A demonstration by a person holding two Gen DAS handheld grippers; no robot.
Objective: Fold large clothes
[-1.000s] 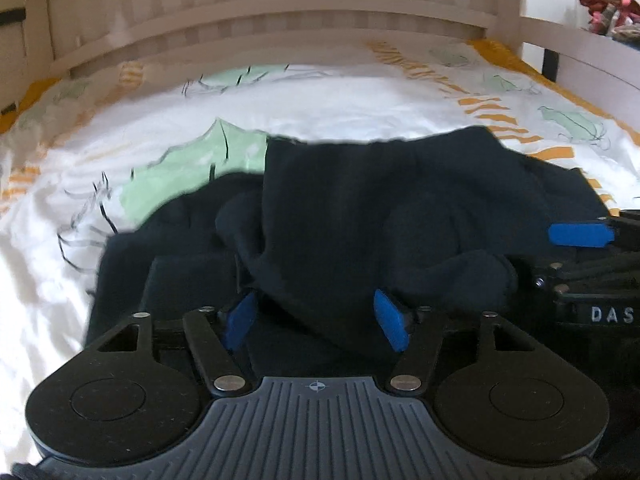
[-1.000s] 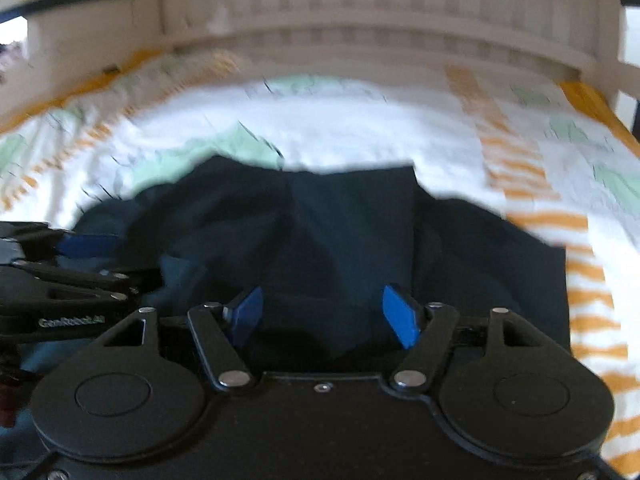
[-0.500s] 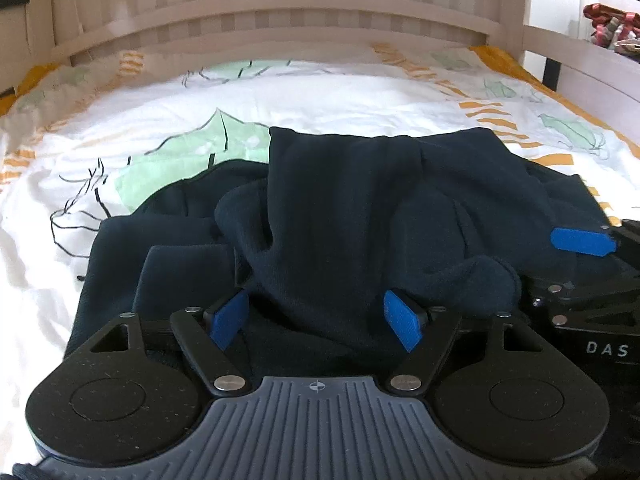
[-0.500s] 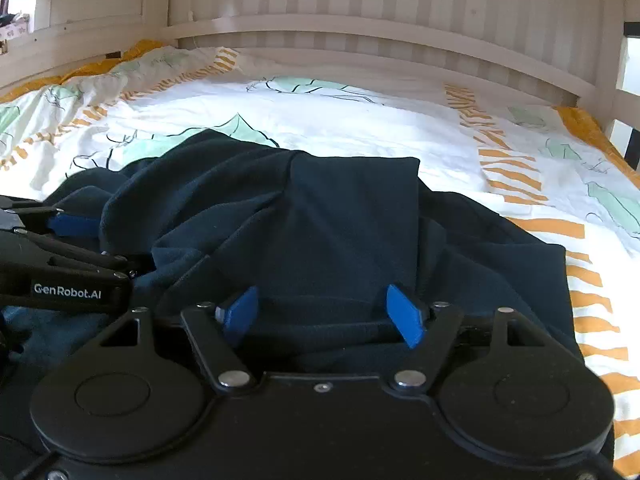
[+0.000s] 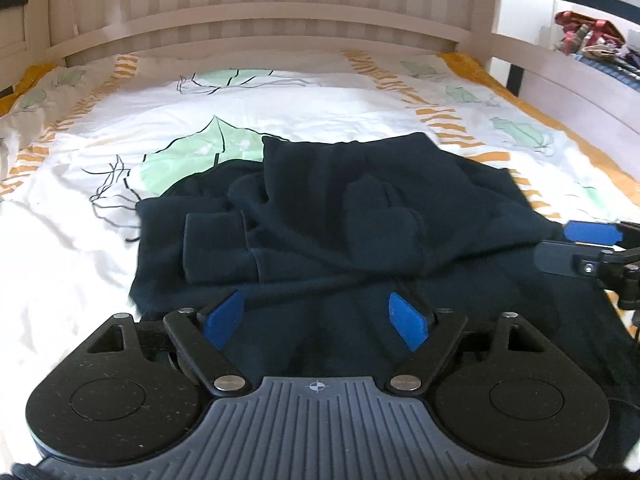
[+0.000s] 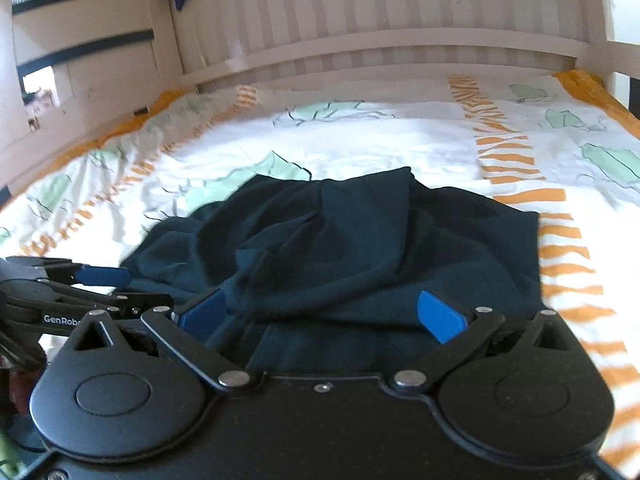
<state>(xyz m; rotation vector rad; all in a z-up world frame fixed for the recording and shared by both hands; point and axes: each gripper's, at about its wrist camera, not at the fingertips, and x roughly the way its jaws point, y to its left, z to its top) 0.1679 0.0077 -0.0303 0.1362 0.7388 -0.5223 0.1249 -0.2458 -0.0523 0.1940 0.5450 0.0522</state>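
A dark navy garment (image 5: 340,208) lies bunched and partly folded on the bed, its upper layers heaped toward the far side. It also shows in the right wrist view (image 6: 360,248). My left gripper (image 5: 318,314) is open, its blue pads spread over the garment's near edge, holding nothing. My right gripper (image 6: 320,314) is open too, above the near right part of the garment. Each gripper shows at the edge of the other's view: the right gripper's blue pad (image 5: 592,233), and the left gripper's blue pad (image 6: 102,276).
The bed has a white duvet (image 5: 100,200) with green leaf prints and orange stripes. A slatted wooden headboard (image 5: 280,20) stands at the far end, with wooden side rails (image 6: 80,120). Clutter sits on a shelf (image 5: 592,40) at the far right.
Both grippers have pulled back toward the near edge and risen; the garment now lies lower and further away. Both stay open.
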